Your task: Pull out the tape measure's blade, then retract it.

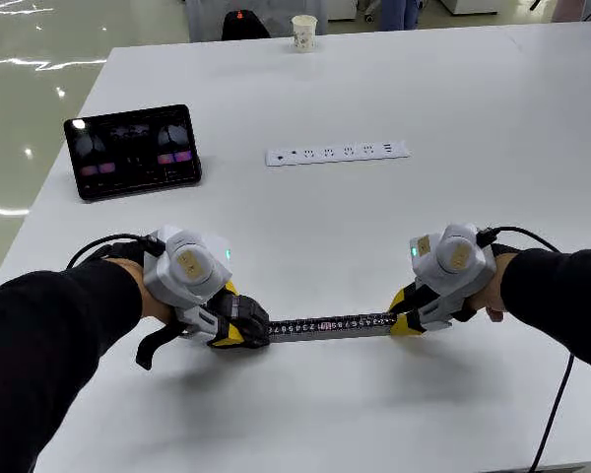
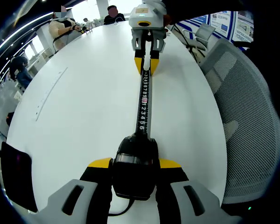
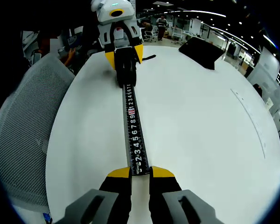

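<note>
Both held low, facing: left hand-held gripper (image 2: 135, 163) clamps tape measure (image 1: 248, 320), right hand-held gripper (image 3: 140, 173) pinches blade (image 3: 132, 126).

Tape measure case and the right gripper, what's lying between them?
The pulled-out blade, stretched over bare table from case to right gripper; the head view shows it.

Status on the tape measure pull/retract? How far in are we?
Done: the blade is pulled out and lies along the table, numbers showing. In hand: the left gripper is shut on the case, and the right gripper is shut on the blade's tip. Left: retracting the blade into the case; nothing here shows that begun.
</note>
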The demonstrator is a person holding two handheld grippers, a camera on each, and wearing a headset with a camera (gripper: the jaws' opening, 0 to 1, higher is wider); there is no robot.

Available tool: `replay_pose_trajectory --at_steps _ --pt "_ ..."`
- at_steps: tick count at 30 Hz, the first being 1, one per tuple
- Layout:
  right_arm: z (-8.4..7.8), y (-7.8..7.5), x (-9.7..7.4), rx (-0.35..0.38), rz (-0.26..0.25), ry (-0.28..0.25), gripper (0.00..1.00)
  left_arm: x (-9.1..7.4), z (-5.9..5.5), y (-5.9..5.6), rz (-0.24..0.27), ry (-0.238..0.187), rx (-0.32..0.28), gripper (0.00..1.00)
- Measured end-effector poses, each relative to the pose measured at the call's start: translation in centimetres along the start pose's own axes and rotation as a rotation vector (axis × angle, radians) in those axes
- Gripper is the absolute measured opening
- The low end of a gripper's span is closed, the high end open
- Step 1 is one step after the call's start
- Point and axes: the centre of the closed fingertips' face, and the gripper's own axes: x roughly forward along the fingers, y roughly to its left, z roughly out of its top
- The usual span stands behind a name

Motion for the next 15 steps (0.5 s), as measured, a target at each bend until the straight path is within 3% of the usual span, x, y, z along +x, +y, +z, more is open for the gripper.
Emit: replay_pose_trajectory --at_steps 15 --pt "-1.4 -0.1 -0.8 0.009 -0.008 0.011 0.10 0.0 0.0 -0.1 0.001 0.000 0.000 0.30"
